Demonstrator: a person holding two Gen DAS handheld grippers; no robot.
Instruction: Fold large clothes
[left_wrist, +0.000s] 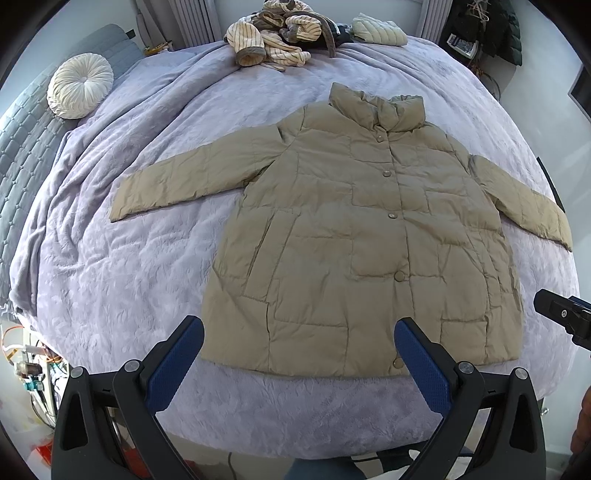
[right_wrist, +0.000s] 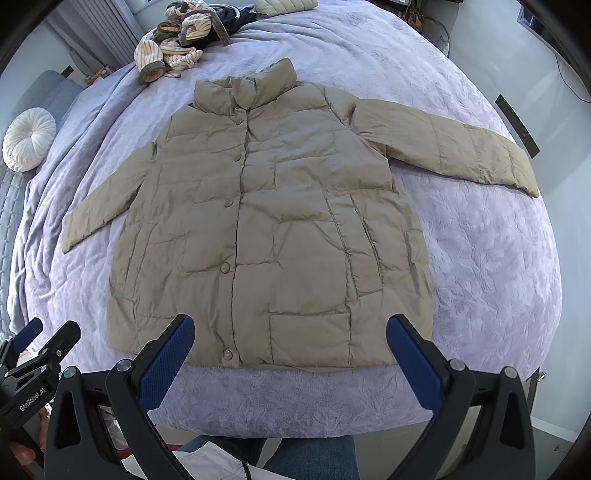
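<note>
Khaki jacket (left_wrist: 354, 236) lies flat, sleeves spread – bare blanket (left_wrist: 122, 288) all round; both grippers' jaws gape wide, holding nothing.

We can read just one piece of writing: "GenRobot.AI", in pale letters running along the black body of the left claw (right_wrist: 35, 341), which shows at the lower left edge of the right wrist view. In the left wrist view we find no lettering on either claw that we can make out. A small printed thing (left_wrist: 461, 46) sits at the far right beyond the bed (left_wrist: 110, 277), but its marks are too small for us to read.
</note>
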